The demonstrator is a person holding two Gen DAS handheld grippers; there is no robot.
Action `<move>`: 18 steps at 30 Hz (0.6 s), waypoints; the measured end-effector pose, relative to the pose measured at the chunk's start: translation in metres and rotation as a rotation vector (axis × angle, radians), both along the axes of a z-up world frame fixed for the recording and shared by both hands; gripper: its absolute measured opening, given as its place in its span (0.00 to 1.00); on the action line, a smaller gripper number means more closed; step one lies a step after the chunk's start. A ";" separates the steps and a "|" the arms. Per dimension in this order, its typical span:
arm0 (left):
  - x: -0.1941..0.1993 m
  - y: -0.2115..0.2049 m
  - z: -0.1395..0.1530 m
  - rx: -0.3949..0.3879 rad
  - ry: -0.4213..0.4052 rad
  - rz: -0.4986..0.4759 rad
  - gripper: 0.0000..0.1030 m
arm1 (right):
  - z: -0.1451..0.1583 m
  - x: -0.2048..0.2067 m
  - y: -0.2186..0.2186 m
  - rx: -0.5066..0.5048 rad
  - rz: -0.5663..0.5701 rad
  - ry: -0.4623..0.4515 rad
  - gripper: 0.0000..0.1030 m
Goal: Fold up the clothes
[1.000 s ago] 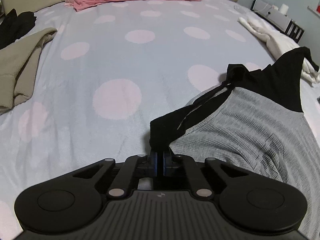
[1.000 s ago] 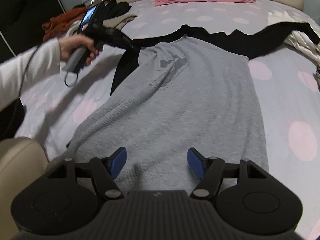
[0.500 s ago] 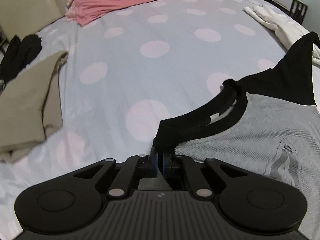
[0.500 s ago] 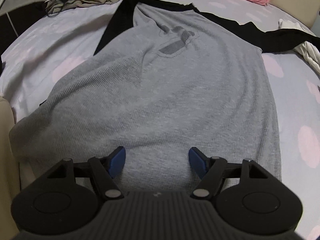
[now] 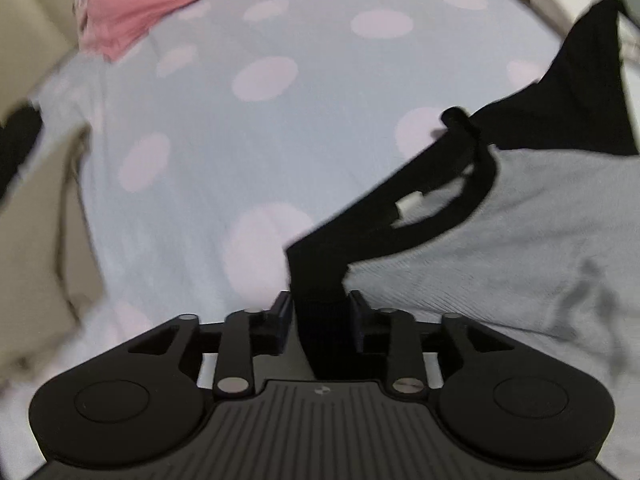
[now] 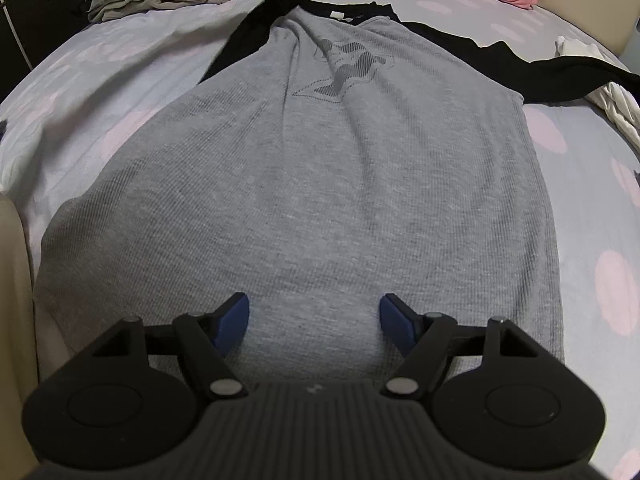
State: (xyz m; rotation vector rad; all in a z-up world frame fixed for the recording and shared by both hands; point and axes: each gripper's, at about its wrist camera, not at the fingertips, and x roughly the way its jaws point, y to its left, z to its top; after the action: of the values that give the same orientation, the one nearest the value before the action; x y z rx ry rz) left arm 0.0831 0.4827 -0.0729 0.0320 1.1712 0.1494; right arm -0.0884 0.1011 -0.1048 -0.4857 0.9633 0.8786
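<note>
A: Opening now, the left gripper (image 5: 320, 314) has the grey shirt's (image 6: 320, 184) black sleeve (image 5: 320, 280) between its 2 fingers?

B: Yes; right gripper (image 6: 315, 318) spread wide over the hem, shirt flat on the dotted bedsheet (image 5: 248, 128).

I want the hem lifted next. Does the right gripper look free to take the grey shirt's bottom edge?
Probably yes: the right gripper is open above the grey shirt, nothing lying between. The hem itself is hidden under it.
</note>
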 end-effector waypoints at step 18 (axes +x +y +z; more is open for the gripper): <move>-0.163 -0.045 -0.017 -0.331 -0.084 0.233 0.60 | 0.062 0.089 -0.056 0.258 -0.173 -0.026 0.73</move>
State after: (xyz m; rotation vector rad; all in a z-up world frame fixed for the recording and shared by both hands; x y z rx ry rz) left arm -0.0803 0.4378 -0.0904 -0.3998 1.1009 0.1590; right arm 0.0006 0.0450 -0.0424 -0.1900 0.8399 0.8230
